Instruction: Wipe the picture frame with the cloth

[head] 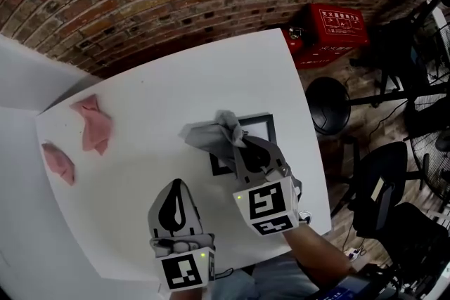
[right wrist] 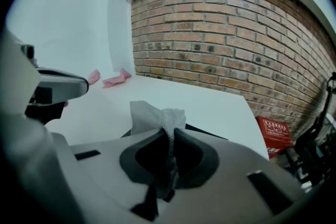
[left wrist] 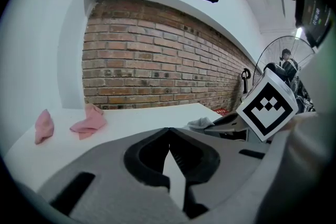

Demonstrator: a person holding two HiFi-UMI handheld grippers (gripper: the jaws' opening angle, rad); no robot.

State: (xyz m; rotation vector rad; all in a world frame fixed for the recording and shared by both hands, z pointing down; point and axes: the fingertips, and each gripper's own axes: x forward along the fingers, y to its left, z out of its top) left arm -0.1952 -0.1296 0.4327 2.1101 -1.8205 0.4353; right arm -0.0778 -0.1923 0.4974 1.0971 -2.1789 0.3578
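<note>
The dark rectangular picture frame (head: pixel 261 124) lies flat on the white table (head: pixel 162 91), right of centre and toward the near side. Its far right corner shows clear; the rest is under the crumpled grey cloth (head: pixel 211 133) and my right gripper (head: pixel 238 142). In the right gripper view the jaws are pinched together on a fold of that cloth (right wrist: pixel 157 115), which stands up in a bunch just past the tips. I judge the cloth to be picked up and the wiping about to begin. I cannot tell whether the cloth presses on the frame yet.

My left gripper (head: pixel 177 185) sits nearer to me, left of the frame and apart from it. Its jaws are closed with nothing between them.

As I see it, the next move is to bring the bunched cloth down onto the frame and sweep it across the face and the border. The pinch must stay firm so the fold does not slip out. The frame lies loose and looks light, so it may slide under the stroke. The left gripper could press on the near left corner to steady it.

Further out, two pink cloths (head: pixel 93 123) lie at the table's far left, well apart from the work.
</note>
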